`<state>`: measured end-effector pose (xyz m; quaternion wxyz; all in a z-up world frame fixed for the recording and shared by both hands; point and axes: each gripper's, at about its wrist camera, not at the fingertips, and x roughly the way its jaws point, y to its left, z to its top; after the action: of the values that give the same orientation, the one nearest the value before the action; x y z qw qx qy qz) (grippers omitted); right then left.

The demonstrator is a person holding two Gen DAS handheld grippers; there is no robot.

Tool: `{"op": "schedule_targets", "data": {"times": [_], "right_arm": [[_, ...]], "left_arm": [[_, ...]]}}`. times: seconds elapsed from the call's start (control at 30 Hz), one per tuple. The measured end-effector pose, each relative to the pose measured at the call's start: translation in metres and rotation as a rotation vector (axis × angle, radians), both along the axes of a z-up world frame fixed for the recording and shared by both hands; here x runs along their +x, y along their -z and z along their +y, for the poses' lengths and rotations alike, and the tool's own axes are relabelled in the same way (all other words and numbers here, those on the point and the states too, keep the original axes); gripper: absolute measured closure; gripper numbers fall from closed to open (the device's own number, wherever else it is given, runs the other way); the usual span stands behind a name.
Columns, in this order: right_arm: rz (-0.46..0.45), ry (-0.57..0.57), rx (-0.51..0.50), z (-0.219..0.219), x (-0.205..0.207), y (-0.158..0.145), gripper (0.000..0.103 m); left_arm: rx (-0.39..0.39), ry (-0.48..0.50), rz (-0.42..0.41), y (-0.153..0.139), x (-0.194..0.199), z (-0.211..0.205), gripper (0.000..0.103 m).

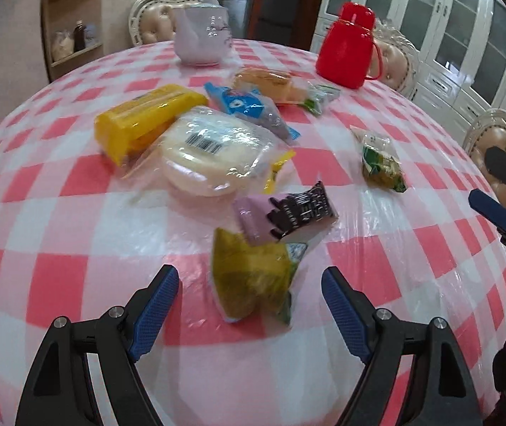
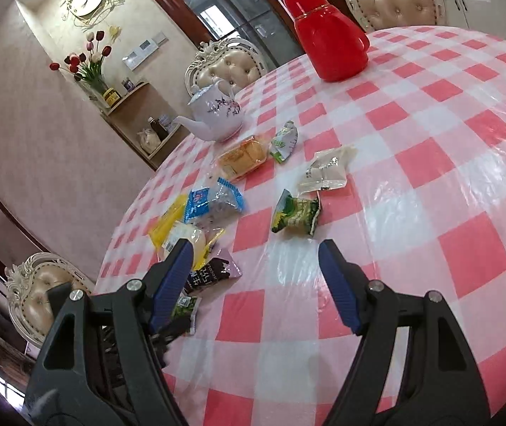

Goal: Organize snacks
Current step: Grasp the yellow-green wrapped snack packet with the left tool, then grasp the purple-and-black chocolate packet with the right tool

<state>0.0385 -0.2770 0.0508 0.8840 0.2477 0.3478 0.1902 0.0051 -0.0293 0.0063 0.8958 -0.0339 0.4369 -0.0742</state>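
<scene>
- The snacks lie scattered on the tabletop (image 1: 75, 234), which is covered by a pink-and-white checked cloth under clear plastic.
- Nearest to me in my left wrist view, low in the centre of the frame, is an olive-green packet (image 1: 253, 280), blurred, with a purple-and-black packet (image 1: 284, 214) touching its upper edge.
- Above those, left of centre, a clear bag of pale round cakes (image 1: 210, 152) with a barcode label leans on a yellow pack (image 1: 146, 117); a blue-and-white packet (image 1: 249, 108) sits just right of them, and an orange bread pack (image 1: 270, 81) is further up.
- A small green packet (image 1: 380, 161) lies apart at the right of that frame.
- In my right wrist view the same small green packet sits at centre, with a pale translucent packet (image 2: 325, 172) just above it.
- My left gripper (image 1: 251, 305) has its blue-padded fingers (image 1: 157, 309) spread well apart at the bottom of the frame; the olive-green packet shows between them, but the pads are not on it.
- My right gripper (image 2: 256, 284) also stands wide apart, nothing clamped; only cloth shows between its fingers (image 2: 338, 287), and its left finger covers part of the snack pile.
- My right gripper's tips also show at the right edge of the left view.
- A white flowered teapot (image 1: 201, 37) and a red flask (image 1: 347, 48) stand at the top of the left view.
- Ornate padded chairs (image 2: 224, 67) ring the tabletop.
</scene>
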Motion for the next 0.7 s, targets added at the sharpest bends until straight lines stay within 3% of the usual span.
{"op": "schedule_targets", "data": {"times": [0.03,0.07,0.17,0.27,0.57,0.7], "right_arm": [[0.004,-0.007,-0.004,0.001,0.001,0.002,0.027],[0.008,-0.013,-0.011,0.003,0.001,0.002,0.027],[0.029,-0.035,-0.058,0.008,0.002,0.013,0.027],[0.028,-0.079,-0.120,0.029,0.005,0.025,0.027],[0.024,-0.250,-0.232,0.097,0.002,0.041,0.027],[0.003,-0.279,-0.269,0.122,0.006,0.037,0.027]], "left_arm": [[-0.008,0.016,-0.016,-0.002,-0.001,-0.002,0.029],[-0.024,0.029,-0.019,-0.001,-0.002,0.002,0.052],[-0.033,0.054,-0.015,-0.001,-0.003,0.008,0.066],[-0.028,0.031,-0.052,-0.007,-0.008,0.023,0.066],[-0.211,-0.390,-0.198,-0.039,-0.014,0.134,0.066],[-0.236,-0.404,-0.183,-0.033,-0.008,0.140,0.066]]}}
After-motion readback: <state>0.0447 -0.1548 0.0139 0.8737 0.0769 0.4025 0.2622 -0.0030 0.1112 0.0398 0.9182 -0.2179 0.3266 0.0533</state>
